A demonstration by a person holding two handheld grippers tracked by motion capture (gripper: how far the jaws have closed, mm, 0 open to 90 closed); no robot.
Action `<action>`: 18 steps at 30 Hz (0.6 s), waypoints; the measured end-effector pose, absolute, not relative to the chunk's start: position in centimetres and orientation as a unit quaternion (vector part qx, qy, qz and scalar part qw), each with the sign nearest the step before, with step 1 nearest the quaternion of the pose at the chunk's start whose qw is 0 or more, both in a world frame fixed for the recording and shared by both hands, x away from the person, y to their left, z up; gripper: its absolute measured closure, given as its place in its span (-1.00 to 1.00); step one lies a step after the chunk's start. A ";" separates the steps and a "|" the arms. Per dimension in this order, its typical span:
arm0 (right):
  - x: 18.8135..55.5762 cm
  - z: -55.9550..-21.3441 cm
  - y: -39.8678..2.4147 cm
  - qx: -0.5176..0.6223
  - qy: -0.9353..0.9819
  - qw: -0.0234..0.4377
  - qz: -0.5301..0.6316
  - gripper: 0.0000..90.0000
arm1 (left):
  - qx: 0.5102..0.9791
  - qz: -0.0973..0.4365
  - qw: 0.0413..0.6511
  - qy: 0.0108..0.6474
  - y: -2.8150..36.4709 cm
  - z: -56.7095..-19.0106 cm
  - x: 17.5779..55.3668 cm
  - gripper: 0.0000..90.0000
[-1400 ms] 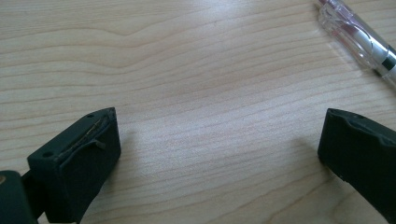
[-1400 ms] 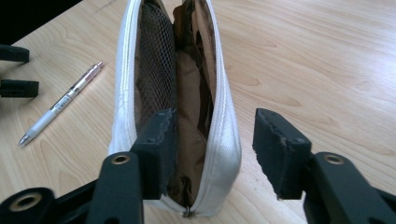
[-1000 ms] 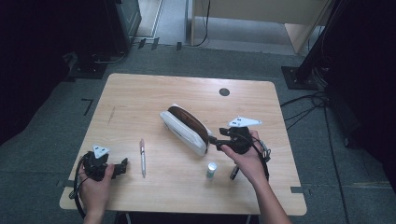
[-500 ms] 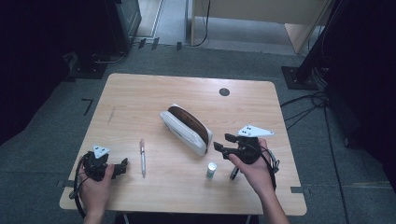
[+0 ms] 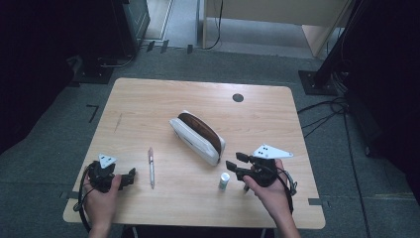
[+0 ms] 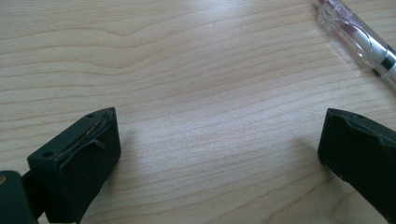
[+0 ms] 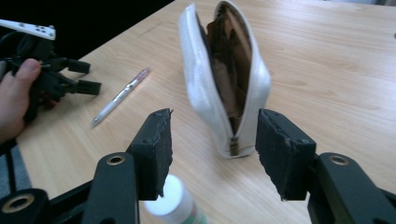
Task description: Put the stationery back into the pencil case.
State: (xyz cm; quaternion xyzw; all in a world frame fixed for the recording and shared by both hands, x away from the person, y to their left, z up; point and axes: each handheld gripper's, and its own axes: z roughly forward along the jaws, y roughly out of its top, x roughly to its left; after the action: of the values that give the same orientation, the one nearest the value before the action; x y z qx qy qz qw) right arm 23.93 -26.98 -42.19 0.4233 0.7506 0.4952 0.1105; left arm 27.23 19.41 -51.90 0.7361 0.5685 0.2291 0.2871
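Open white pouch (image 5: pixel 198 137) mid-table, pen (image 5: pixel 151 167) left, sm. bottle (image 5: pixel 224 180) by right gripper (image 5: pixel 237 165)

Grey carpet floor (image 5: pixel 59 119), wooden table (image 5: pixel 148 99), dim surroundings

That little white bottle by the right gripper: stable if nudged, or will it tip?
The bottle stands upright on a narrow base, so a nudge probably tips it. It looks round, so it would likely roll on the smooth table. It is small, so probably light.

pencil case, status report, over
Right hand-held gripper open, jaws just closing, nothing between them, backed off the open white pencil case. Left hand-held gripper open beside the pen. Small white bottle below right jaws.
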 end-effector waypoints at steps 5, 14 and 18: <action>23.2 -42.8 -26.6 0.420 0.754 0.104 0.494 0.05 | 0.736 0.229 0.287 0.569 19.4 -51.9 27.2 -1.00; 22.3 -43.7 -26.2 0.420 0.752 0.091 0.500 0.11 | 0.736 0.229 0.287 0.569 19.4 -51.9 27.2 -1.00; 21.9 -44.1 -26.1 0.417 0.754 0.089 0.501 0.13 | 0.736 0.229 0.287 0.568 19.4 -51.9 27.2 -1.00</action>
State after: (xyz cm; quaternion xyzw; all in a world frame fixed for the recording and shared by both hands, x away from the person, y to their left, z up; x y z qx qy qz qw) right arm 21.93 -26.12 -44.09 0.4167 0.7535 0.5007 0.0888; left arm 27.23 19.41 -51.90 0.7362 0.5684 0.2291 0.2872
